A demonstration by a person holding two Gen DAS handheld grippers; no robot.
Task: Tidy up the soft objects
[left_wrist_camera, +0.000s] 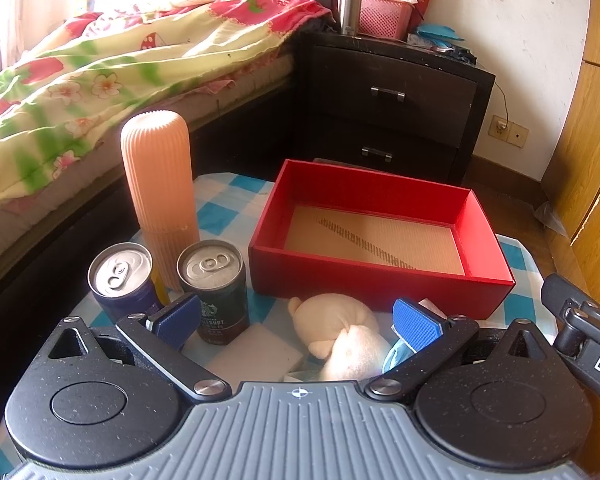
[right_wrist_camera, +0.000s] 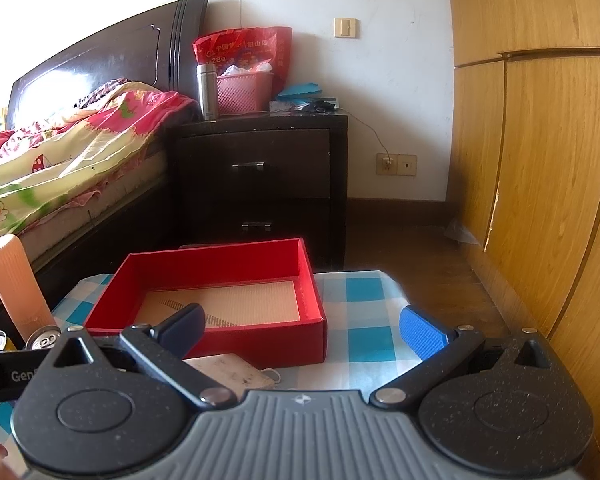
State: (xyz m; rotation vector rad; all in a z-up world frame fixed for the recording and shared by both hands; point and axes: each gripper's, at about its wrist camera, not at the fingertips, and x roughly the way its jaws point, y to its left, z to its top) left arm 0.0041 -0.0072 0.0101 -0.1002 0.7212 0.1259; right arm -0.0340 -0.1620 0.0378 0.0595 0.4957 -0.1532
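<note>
A cream plush toy (left_wrist_camera: 336, 332) lies on the blue-checked cloth between the fingers of my left gripper (left_wrist_camera: 298, 320), which is open around it. A white sponge block (left_wrist_camera: 256, 354) lies beside the toy on its left, and a light blue soft item (left_wrist_camera: 396, 354) sits under the right finger. The open red box (left_wrist_camera: 380, 280) stands empty just behind them; it also shows in the right wrist view (right_wrist_camera: 260, 340). My right gripper (right_wrist_camera: 304, 328) is open and empty in front of the box, above a beige flat pad (right_wrist_camera: 236, 372).
Two drink cans (left_wrist_camera: 122, 280) (left_wrist_camera: 216, 288) and a tall ribbed peach container (left_wrist_camera: 160, 196) stand left of the box. A bed (left_wrist_camera: 80, 80) lies at left, a dark nightstand (left_wrist_camera: 392, 104) behind, a wooden wardrobe (right_wrist_camera: 540, 160) at right.
</note>
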